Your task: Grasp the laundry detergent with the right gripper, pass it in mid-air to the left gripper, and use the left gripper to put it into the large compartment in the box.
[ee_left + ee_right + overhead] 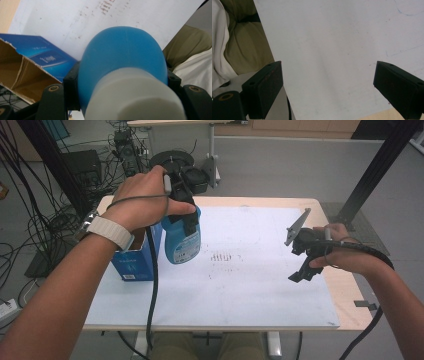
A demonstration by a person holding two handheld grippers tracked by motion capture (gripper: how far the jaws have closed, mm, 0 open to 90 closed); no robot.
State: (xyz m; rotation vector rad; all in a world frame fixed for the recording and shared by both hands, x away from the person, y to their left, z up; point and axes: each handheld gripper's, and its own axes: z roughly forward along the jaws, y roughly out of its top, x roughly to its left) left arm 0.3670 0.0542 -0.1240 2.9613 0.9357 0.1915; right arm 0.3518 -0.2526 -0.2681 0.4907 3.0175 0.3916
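Blue plastic bottle (183, 237) clamped between the jaws of the left tool (181, 202), gripped near its white cap (135, 97), hanging upright below the tool and above the white sheet (240, 285) on the tabletop (345, 285). Just beside and left of the bottle, an open blue carton (134, 262), torn cardboard edge showing. Well apart to the right, right tool (305, 262) with jaws spread wide, nothing between them, sheet beneath.

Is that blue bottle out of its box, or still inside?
Out. The left gripper holds the blue bottle beside the blue box, whose torn top gapes open in the left gripper view.
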